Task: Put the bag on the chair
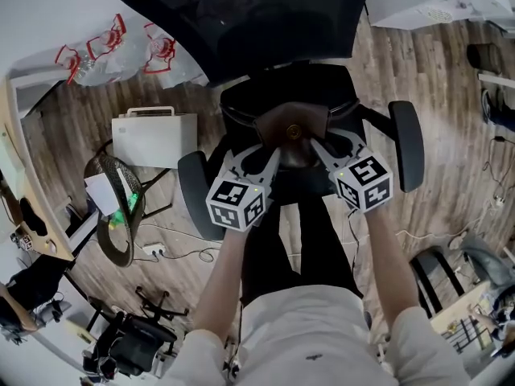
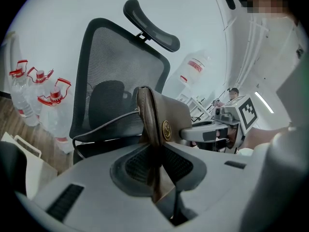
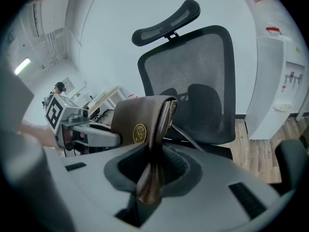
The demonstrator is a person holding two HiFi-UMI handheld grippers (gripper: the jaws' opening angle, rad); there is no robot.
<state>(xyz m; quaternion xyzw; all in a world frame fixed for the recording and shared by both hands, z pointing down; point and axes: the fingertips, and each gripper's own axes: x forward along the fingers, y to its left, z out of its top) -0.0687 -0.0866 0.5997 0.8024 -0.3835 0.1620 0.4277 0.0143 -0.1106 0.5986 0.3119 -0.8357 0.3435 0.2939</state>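
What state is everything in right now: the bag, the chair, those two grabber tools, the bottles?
bag: held by both ends over the seat; contact with the seat cannot be told.
left gripper: shut on the bag's edge.
right gripper: shut on the bag's opposite edge.
chair: upright, nothing set down on the seat yet.
water bottles: standing upright by the wall.

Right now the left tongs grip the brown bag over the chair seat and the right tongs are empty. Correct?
No. The right tongs are not empty: the right gripper view shows them shut on the brown bag too. The left tongs grip it over the chair seat.
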